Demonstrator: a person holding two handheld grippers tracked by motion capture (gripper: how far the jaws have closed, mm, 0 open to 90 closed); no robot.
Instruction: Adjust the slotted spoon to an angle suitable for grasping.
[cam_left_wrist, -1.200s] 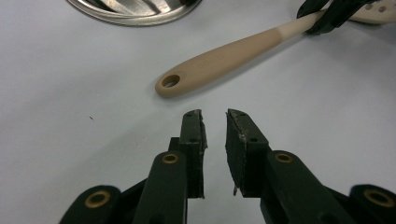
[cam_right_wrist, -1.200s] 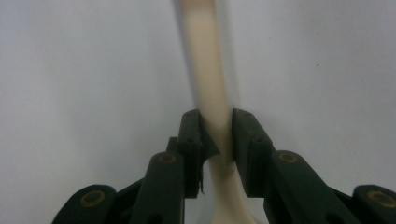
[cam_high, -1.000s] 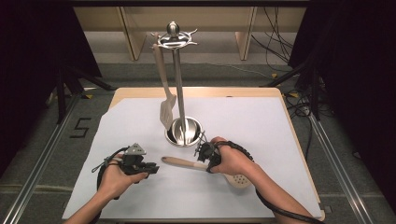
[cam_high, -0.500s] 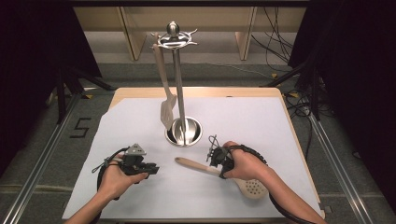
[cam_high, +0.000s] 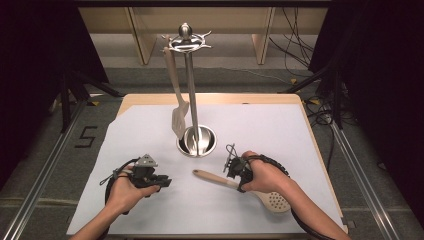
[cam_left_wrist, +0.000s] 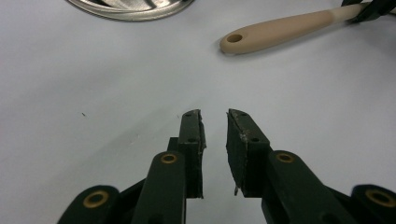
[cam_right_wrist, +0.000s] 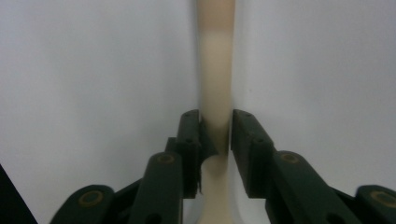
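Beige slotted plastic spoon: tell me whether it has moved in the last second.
Yes. The beige slotted plastic spoon, clamped by the right gripper, has moved toward the person, away from the steel stand's base.

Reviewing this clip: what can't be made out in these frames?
- Spoon shaft, high view: hidden under the right hand.
- Spoon bowl, left gripper view: cut off by the edge.
- Handle far end, right gripper view: blurred and cropped.
- Rack hooks, high view: too small to count.
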